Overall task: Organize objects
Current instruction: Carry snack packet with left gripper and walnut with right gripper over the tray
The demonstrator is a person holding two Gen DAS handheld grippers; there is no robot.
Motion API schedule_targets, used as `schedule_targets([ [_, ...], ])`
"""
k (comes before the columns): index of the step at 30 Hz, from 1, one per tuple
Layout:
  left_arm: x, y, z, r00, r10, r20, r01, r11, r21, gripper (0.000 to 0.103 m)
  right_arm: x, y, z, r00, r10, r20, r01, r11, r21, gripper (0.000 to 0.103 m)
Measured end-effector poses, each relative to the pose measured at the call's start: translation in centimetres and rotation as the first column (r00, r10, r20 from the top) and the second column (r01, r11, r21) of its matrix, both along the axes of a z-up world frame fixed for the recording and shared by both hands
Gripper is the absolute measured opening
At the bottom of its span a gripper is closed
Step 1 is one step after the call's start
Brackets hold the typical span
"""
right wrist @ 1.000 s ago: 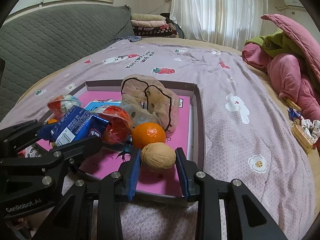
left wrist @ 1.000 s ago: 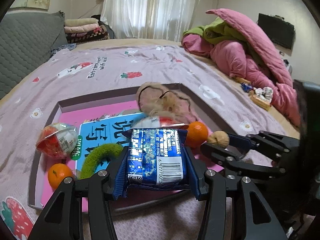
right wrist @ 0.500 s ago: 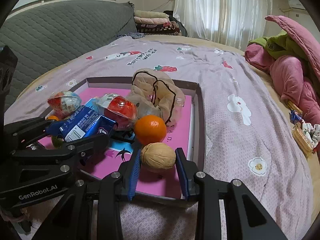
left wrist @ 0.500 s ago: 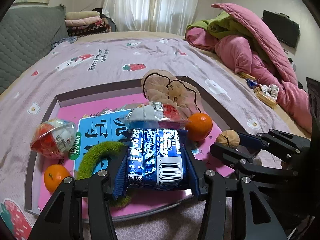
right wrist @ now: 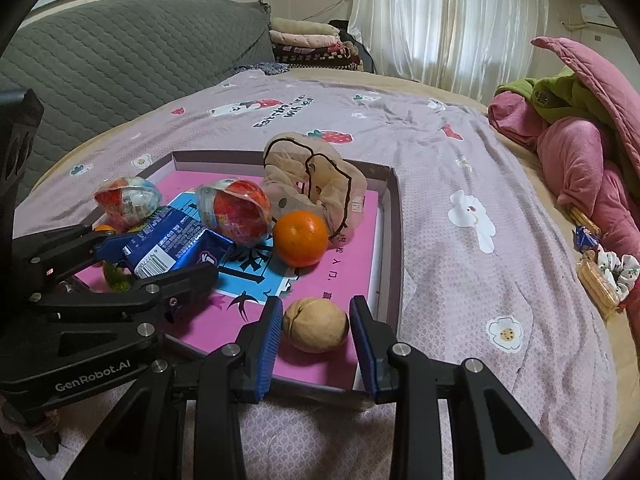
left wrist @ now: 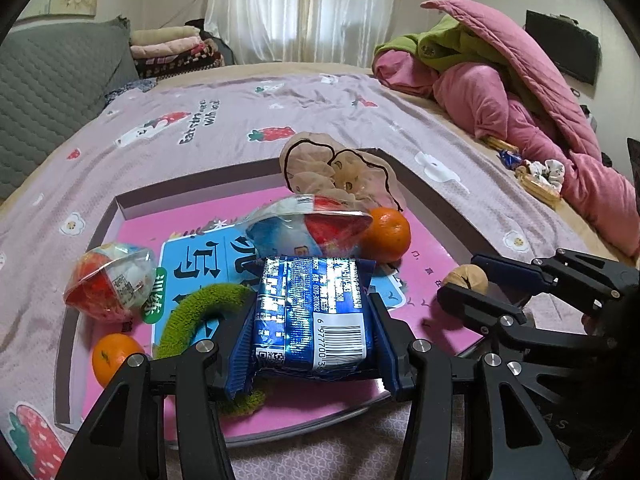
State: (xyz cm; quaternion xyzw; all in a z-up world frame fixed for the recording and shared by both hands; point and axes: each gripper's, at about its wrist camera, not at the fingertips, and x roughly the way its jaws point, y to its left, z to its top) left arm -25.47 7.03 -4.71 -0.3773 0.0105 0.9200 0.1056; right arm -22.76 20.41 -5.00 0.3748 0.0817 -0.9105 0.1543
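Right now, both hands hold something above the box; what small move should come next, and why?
Probably lower the right gripper and open its jaws: the walnut hangs over bare pink floor of the box, while the left gripper holds the blue packet over clutter.

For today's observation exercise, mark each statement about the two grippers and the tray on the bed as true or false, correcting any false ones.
1. The left gripper grips a blue snack packet. True.
2. The right gripper holds an orange. False: a walnut sits between its fingers; the orange lies in the tray.
3. The tray's floor is pink. True.
4. The walnut lies on the bedsheet outside the tray. False: it is over the tray's near corner.
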Motion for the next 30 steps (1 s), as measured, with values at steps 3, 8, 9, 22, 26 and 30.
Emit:
schedule_targets([
  [3, -0.1, 0.0, 0.0, 1.0, 0.002, 0.0, -0.002, 1.0, 0.0, 0.053, 0.1, 0.1, 0.1, 1.0, -0.002, -0.001, 0.002, 1.0, 0.0, 0.035],
  [8, -0.2, -0.1, 0.1, 1.0, 0.004, 0.0, -0.004, 1.0, -0.002, 0.053, 0.3, 0.5, 0.2, 1.0, -0.006, 0.003, 0.006, 1.0, -0.004, 0.035],
  [9, -0.2, -0.1, 0.1, 1.0, 0.005, -0.001, -0.005, 1.0, -0.002, 0.053, 0.3, 0.6, 0.2, 1.0, -0.007, 0.004, 0.007, 1.0, -0.005, 0.035],
  [22, 0.0, 0.9, 0.1, 1.0, -0.011, 0.001, 0.011, 0.999, -0.045, 0.053, 0.5, 1.1, 0.8, 1.0, -0.023, 0.002, 0.023, 1.0, -0.009, 0.035],
  [26, 0.0, 1.6, 0.1, 1.0, -0.027, 0.011, 0.027, 0.998, -0.055, 0.054, 0.5, 1.2, 0.9, 1.0, -0.025, 0.001, 0.025, 1.0, -0.016, 0.035],
  [30, 0.1, 2.0, 0.0, 0.999, -0.032, 0.022, 0.034, 0.998, -0.058, 0.054, 0.5, 1.3, 0.9, 1.0, -0.024, -0.003, 0.024, 1.0, -0.012, 0.035],
])
